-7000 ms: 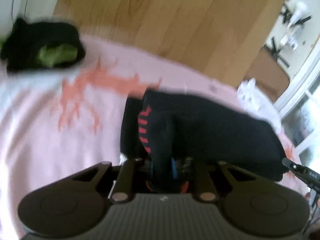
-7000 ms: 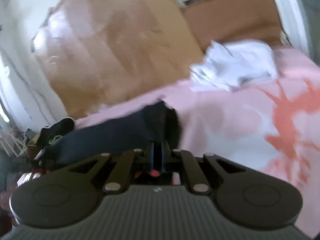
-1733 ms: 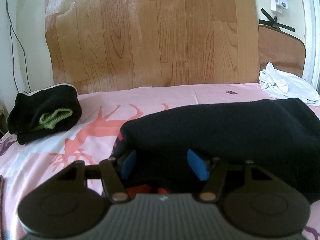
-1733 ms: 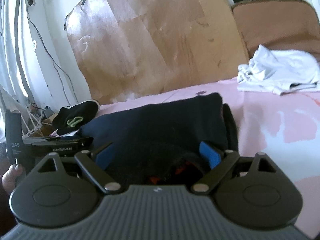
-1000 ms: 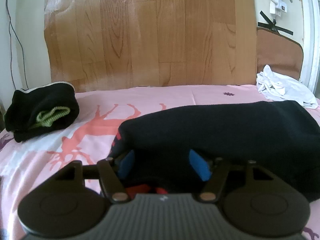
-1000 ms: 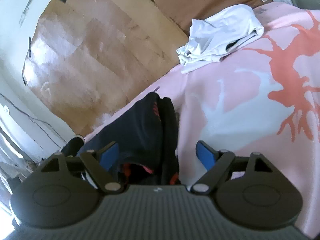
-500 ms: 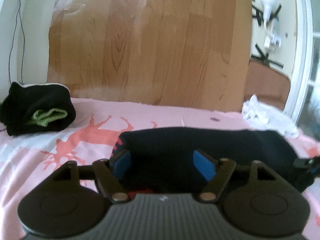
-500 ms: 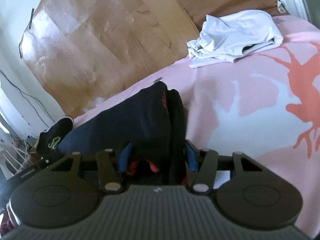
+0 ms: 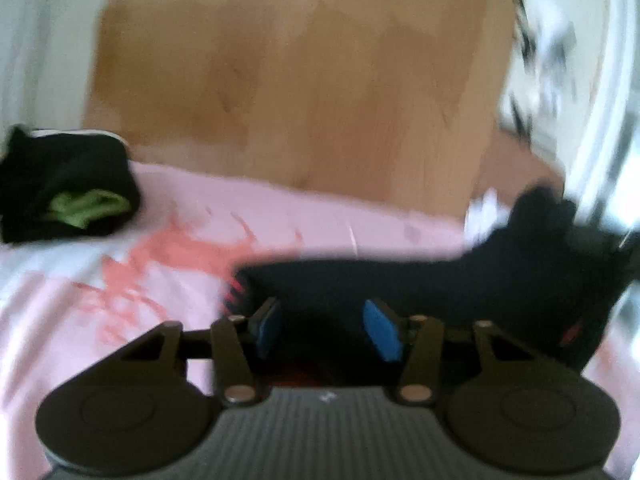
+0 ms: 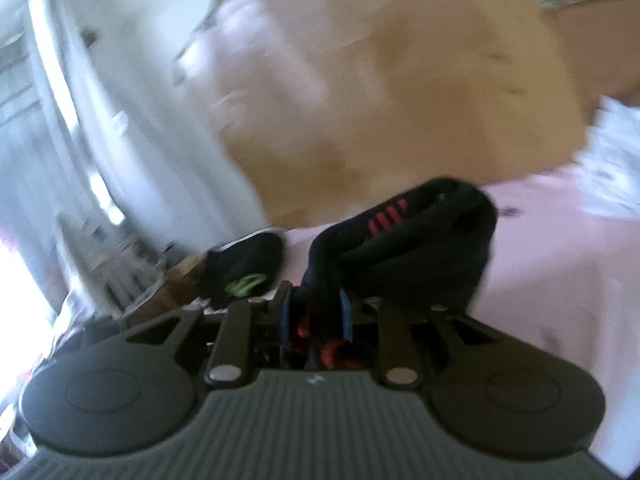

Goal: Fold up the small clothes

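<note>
A black garment with red stripes [image 9: 400, 284] lies stretched across a pink bedsheet with a coral print [image 9: 280, 216], its long axis running left to right in the left wrist view. Its left end sits directly in front of the left gripper [image 9: 326, 328], between the blue pads, which stand at a middling width; blur hides whether they press the cloth. Its right end is lifted off the sheet, bunched and pinched in the narrow right gripper [image 10: 314, 312], whose blue pads squeeze the fabric.

The right gripper looks like the one to carry the fold, its end going leftward over the garment toward the left gripper.

Further out, a folded black piece with green trim [image 9: 68, 196] rests at the far left of the sheet, and a crumpled white cloth [image 10: 612, 168] lies at the far right.

Compared with half a second earlier, both grippers' jaws have been closing with the garment between them, the right end has risen from the sheet, and both views are now smeared by motion.
</note>
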Motion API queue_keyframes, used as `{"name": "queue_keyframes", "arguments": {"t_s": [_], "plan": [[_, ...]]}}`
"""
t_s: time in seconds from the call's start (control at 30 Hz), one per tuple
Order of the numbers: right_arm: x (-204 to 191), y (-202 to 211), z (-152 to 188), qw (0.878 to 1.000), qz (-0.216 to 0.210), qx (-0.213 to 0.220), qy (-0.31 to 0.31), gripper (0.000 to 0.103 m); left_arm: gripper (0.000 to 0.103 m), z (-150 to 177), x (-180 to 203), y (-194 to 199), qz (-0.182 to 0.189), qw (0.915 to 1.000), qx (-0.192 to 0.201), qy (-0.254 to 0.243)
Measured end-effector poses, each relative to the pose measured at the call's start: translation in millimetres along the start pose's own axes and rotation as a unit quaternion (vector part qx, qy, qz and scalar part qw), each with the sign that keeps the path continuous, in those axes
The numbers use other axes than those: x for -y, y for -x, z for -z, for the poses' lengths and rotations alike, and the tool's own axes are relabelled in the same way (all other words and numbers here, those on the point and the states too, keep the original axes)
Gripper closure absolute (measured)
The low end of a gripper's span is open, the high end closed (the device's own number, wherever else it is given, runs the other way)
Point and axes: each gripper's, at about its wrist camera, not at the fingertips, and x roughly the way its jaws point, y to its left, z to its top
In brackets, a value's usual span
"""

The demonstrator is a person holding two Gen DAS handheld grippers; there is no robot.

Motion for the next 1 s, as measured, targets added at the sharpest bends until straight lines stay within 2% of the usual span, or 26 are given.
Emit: {"name": "queue_keyframes", "arguments": {"t_s": [0.13, 0.23, 0.33, 0.4, 0.43, 0.47, 0.57, 0.63, 0.67, 0.7, 0.73, 0.8, 0.9, 0.93, 1.0], "plan": [[-35, -59, -4, 0.997, -0.038, -0.049, 0.053, 0.079, 0.049, -20, -42, 47, -0.032, 0.9964, 0.058, 0.053], [-52, -109, 2, 0.991, -0.072, -0.096, 0.059, 0.08, 0.046, -25, -64, 73, -0.044, 0.9917, 0.085, 0.085], [-59, -149, 17, 0.983, -0.101, -0.139, 0.057, 0.08, 0.045, -22, -69, 83, -0.036, 0.9898, 0.099, 0.096], [-50, -178, 33, 0.978, -0.099, -0.169, 0.067, 0.08, 0.041, -18, -66, 80, -0.023, 0.9907, 0.094, 0.095], [-45, -186, 39, 0.977, -0.113, -0.171, 0.063, 0.08, 0.04, -16, -62, 77, -0.018, 0.9916, 0.089, 0.092], [-47, -186, 41, 0.975, -0.127, -0.168, 0.074, 0.079, 0.039, -15, -58, 73, -0.011, 0.9929, 0.082, 0.086], [-54, -175, 40, 0.973, -0.135, -0.165, 0.093, 0.076, 0.037, -12, -49, 65, -0.003, 0.9951, 0.069, 0.071], [-48, -161, 32, 0.969, -0.17, -0.163, 0.077, 0.058, 0.036, -11, -45, 59, 0.006, 0.9954, 0.063, 0.072], [-46, -152, 28, 0.966, -0.189, -0.161, 0.069, 0.053, 0.034, -11, -43, 57, 0.009, 0.9953, 0.062, 0.074], [-47, -145, 26, 0.965, -0.196, -0.158, 0.074, 0.046, 0.032, -11, -42, 55, 0.012, 0.995, 0.063, 0.077], [-50, -142, 25, 0.964, -0.192, -0.157, 0.091, 0.043, 0.029, -13, -39, 53, 0.016, 0.9948, 0.064, 0.078], [-62, -138, 31, 0.96, -0.172, -0.166, 0.145, 0.043, 0.025, -19, -32, 49, 0.018, 0.995, 0.064, 0.075], [-75, -140, 44, 0.953, -0.158, -0.17, 0.194, 0.043, 0.018, -32, -14, 39, 0.015, 0.9963, 0.07, 0.046], [-79, -140, 47, 0.952, -0.153, -0.166, 0.207, 0.042, 0.018, -37, -6, 33, 0.008, 0.9972, 0.067, 0.032], [-84, -137, 50, 0.952, -0.136, -0.16, 0.222, 0.046, 0.026, -47, 6, 14, -0.019, 0.9989, 0.042, 0.001]]}}
